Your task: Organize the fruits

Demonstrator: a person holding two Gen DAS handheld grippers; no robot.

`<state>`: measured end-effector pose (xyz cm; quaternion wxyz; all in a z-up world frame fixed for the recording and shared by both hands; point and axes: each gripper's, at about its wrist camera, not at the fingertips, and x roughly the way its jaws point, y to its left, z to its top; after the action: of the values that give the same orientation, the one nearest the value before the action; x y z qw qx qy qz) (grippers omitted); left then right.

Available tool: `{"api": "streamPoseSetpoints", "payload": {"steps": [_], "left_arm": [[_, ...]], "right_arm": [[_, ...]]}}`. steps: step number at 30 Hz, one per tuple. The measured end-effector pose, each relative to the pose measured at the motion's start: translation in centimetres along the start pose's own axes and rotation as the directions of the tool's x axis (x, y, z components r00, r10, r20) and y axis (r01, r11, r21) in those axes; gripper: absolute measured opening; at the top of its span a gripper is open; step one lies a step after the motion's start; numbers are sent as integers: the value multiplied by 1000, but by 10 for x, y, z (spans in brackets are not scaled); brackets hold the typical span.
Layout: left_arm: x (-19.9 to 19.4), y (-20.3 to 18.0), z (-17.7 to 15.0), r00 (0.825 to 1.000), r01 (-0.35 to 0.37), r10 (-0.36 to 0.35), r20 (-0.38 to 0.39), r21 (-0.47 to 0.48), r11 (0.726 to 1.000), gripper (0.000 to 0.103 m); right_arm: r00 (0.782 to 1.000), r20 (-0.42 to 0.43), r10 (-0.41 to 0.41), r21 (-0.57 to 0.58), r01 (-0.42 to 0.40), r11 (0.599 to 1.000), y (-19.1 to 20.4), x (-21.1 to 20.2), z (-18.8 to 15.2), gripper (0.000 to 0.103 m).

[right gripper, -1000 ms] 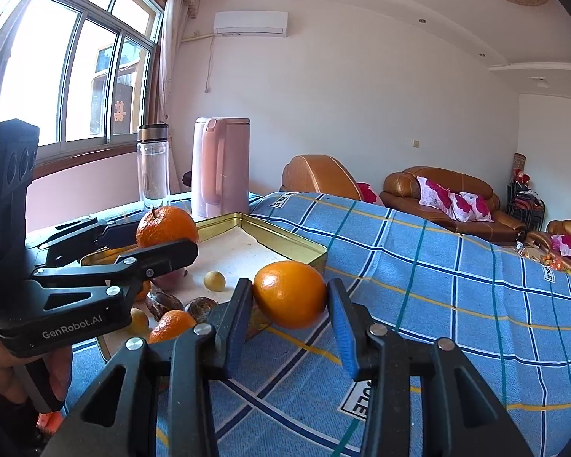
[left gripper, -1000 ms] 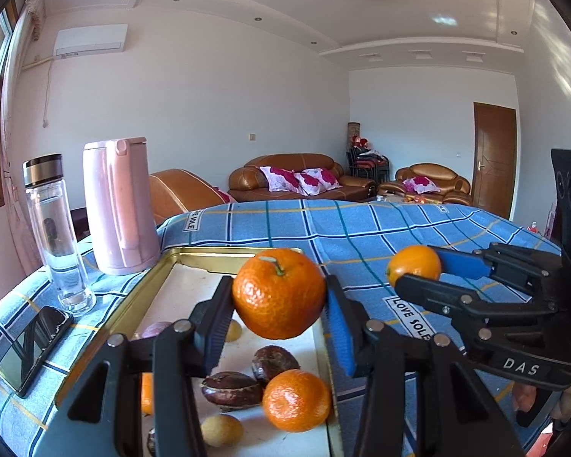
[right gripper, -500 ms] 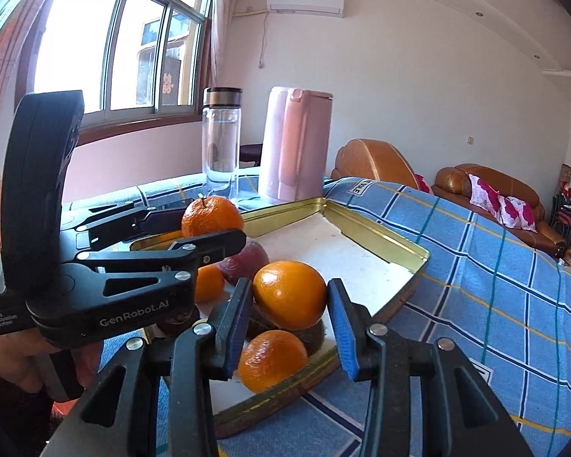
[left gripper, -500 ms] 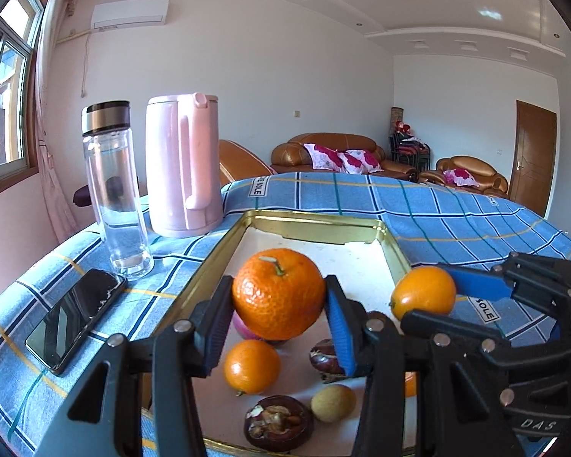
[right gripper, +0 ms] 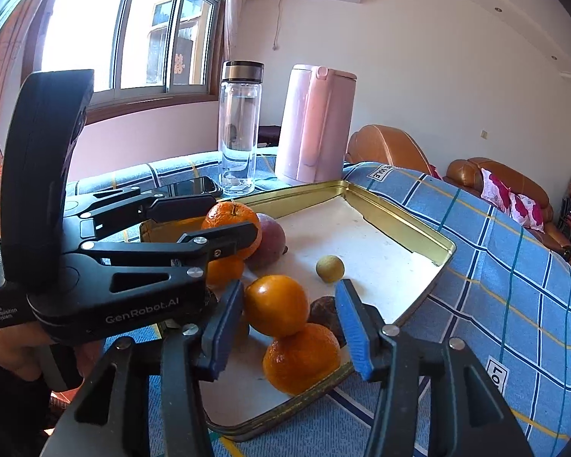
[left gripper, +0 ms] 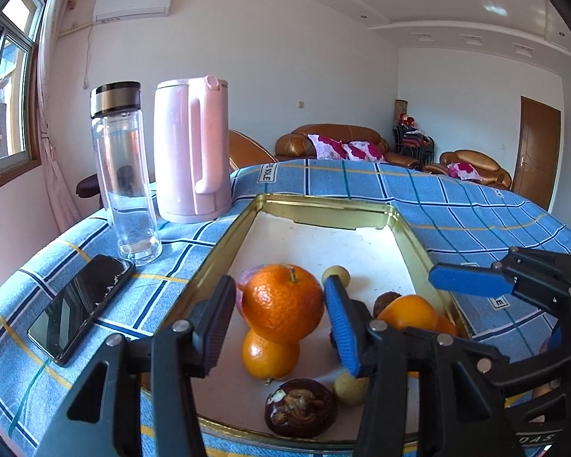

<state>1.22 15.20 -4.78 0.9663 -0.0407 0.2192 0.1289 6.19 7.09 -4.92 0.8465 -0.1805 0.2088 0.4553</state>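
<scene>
A gold-rimmed tray with a white floor holds several fruits. My left gripper hangs low over the tray's near end. Its jaws are opening around a stemmed orange, with a gap at the left pad. This orange rests on a smaller orange. My right gripper is beside it, jaws also opening. A smooth orange sits between its pads, clear of the right one, on top of another orange.
The tray also holds a purple fruit, small yellowish fruits and a dark brown fruit. A pink kettle, a glass bottle and a phone stand left of it on the blue checked cloth.
Both grippers carried their oranges over the tray and sank towards its floor. Both pairs of jaws have widened, and each orange now rests on fruit in the tray.
</scene>
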Motion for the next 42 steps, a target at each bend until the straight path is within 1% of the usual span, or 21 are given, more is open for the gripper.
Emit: {"api": "streamPoseSetpoints", "payload": {"steps": [1,2,3,4,5,7,10,12,14,17,19,22,27,31,42], "left_arm": [[-1,0,0,1000,-5,5,5,-1,1000,57],[-3,0,1,1000,-10,10,12,-3,1000,65],[-6,0,1,1000,-14,15,22,-6,1000,71],[-9,0,2,999,-18,19,33,-9,1000,79],[-12,-1,3,999,-23,23,45,-9,1000,84],[-18,-3,5,998,-23,23,61,-3,1000,87],[-27,-7,9,996,-19,19,84,4,1000,88],[-32,-9,12,995,-18,18,99,6,1000,91],[-37,-11,14,994,-17,16,113,7,1000,95],[-42,-15,17,992,-9,8,123,10,1000,95],[-45,-19,18,992,-5,3,126,17,1000,95],[-47,-24,19,991,-3,0,131,24,1000,99],[-51,-30,21,990,-4,-1,139,37,999,101],[-54,-33,22,990,-3,-4,142,46,999,102],[-64,-41,24,988,2,-12,154,66,998,103]], "right_arm": [[1000,4,-6,3,6,1000,-1,-2,-1,56],[1000,10,-14,5,14,1000,-1,-4,-1,58],[1000,17,-22,8,22,1000,-2,-7,-2,59],[999,24,-29,12,29,1000,-3,-10,-3,62],[999,31,-36,18,35,999,-4,-13,-4,64],[998,42,-55,28,54,998,-6,-20,-5,65],[994,48,-96,49,93,994,-12,-30,-8,67],[990,55,-129,76,124,989,-19,-39,-9,68],[985,64,-161,108,154,982,-28,-49,-10,73],[974,90,-206,153,191,970,-40,-66,-11,78],[969,105,-225,172,205,963,-45,-75,-11,79],[960,120,-254,179,231,956,-46,-85,-12,81],[943,142,-300,177,274,945,-45,-97,-13,85],[936,157,-316,190,285,940,-47,-106,-14,88],[926,174,-335,201,300,933,-45,-117,-13,88]]}}
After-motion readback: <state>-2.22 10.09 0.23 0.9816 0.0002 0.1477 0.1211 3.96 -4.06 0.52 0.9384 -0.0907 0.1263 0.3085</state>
